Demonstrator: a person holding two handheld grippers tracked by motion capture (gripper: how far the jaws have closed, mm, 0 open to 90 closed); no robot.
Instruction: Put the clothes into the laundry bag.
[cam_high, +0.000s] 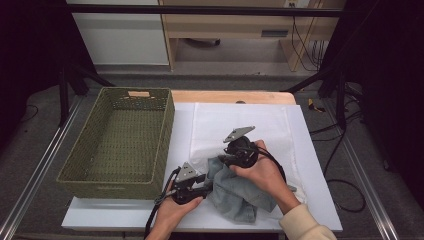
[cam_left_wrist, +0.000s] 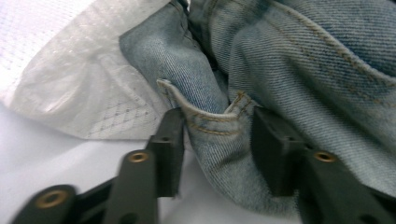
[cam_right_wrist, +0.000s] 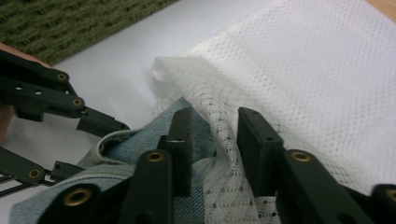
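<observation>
A crumpled pair of light blue jeans (cam_high: 235, 192) lies at the front of the white table, partly on a white mesh bag (cam_high: 240, 122). My left gripper (cam_high: 206, 180) is open at the jeans' left side. In the left gripper view its jaws (cam_left_wrist: 215, 121) straddle a stitched denim edge (cam_left_wrist: 210, 123), with the mesh bag (cam_left_wrist: 70, 79) behind. My right gripper (cam_right_wrist: 212, 116) is shut on the raised edge of the mesh bag (cam_right_wrist: 303, 84), directly over the jeans (cam_right_wrist: 140, 140). The left gripper (cam_right_wrist: 81, 144) appears there with its jaws apart.
A green woven basket (cam_high: 167, 130) stands empty on the left of the white tabletop (cam_high: 312, 165), close to the left gripper. Its weave (cam_right_wrist: 70, 23) shows at the top left of the right gripper view. Metal rails run along both sides of the table.
</observation>
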